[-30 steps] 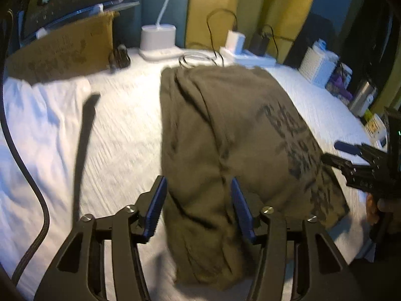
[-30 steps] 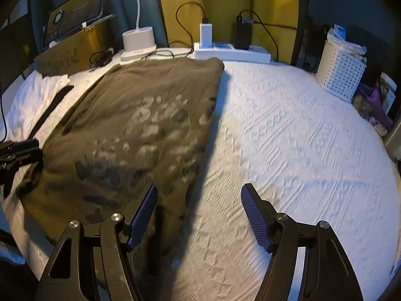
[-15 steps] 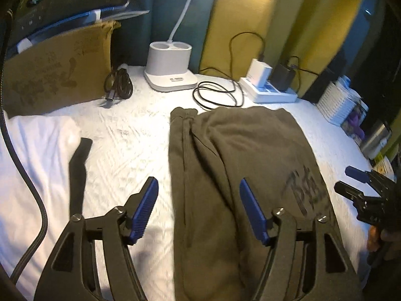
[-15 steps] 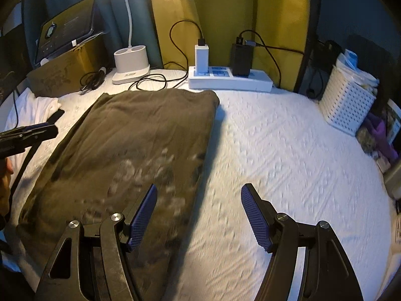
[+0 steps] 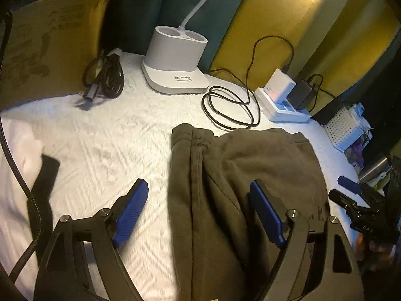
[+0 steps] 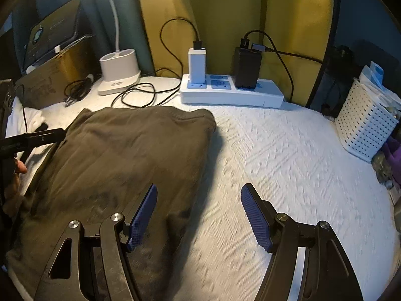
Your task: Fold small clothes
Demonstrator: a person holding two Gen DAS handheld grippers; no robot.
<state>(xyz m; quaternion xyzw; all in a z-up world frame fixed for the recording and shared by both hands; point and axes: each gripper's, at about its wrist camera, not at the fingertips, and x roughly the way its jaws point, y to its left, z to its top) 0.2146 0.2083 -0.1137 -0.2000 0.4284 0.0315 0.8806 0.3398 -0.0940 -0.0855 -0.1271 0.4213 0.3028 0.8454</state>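
Note:
An olive-brown garment (image 5: 225, 188) (image 6: 120, 160) lies flat on the white bed cover, folded lengthwise. My left gripper (image 5: 198, 210) hovers over its left edge near the far end; its jaws are opening, and nothing is pinched between the blue pads. My right gripper (image 6: 199, 215) stands open above the garment's right edge, with the left pad over cloth and the right pad over bare cover. Each gripper shows at the edge of the other's view.
At the far edge stand a white lamp base (image 5: 175, 62) (image 6: 119, 75), a white power strip (image 6: 230, 92) (image 5: 283, 105) with chargers, and loose black cables (image 5: 230, 107). A cardboard box (image 5: 50, 40) is at the far left, a white perforated basket (image 6: 363, 125) at the right. A white cloth (image 5: 17, 165) lies left.
Both grippers have moved along the garment toward its far end. The left jaws have spread wider. The printed part of the garment has dropped out of sight.

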